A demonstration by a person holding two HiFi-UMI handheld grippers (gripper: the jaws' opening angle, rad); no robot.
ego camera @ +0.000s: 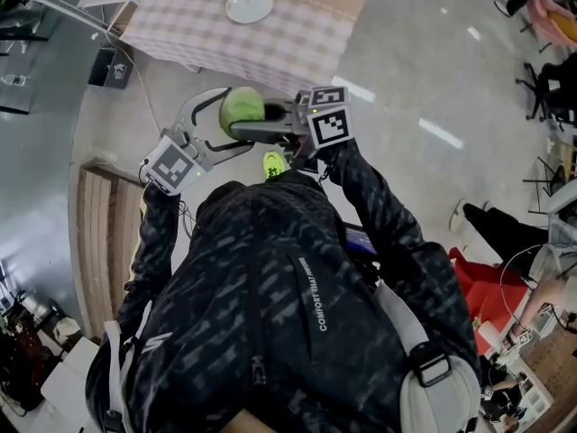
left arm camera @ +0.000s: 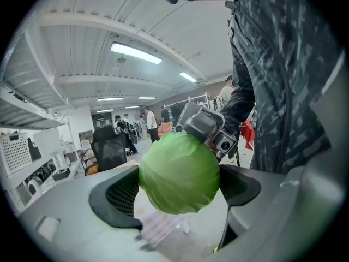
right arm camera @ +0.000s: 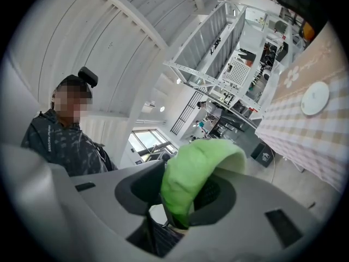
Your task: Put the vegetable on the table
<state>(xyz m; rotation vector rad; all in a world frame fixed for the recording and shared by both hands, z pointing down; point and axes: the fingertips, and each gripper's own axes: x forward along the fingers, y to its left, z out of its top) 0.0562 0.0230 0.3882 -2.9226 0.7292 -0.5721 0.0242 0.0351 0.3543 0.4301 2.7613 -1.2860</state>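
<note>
Plainly the cabbage [ego camera: 242, 108] hangs in the air between both tools, well short of the checked counter [ego camera: 198, 25]. The left hand-held gripper [left arm camera: 179, 182] spans it with wide jaws pressed to its sides. The right hand-held gripper [right arm camera: 182, 198] pinches a leaf edge, jaws narrow. The person would do best to move both hands level and matched, then lower it beside the white plate [ego camera: 249, 5] before releasing.
</note>
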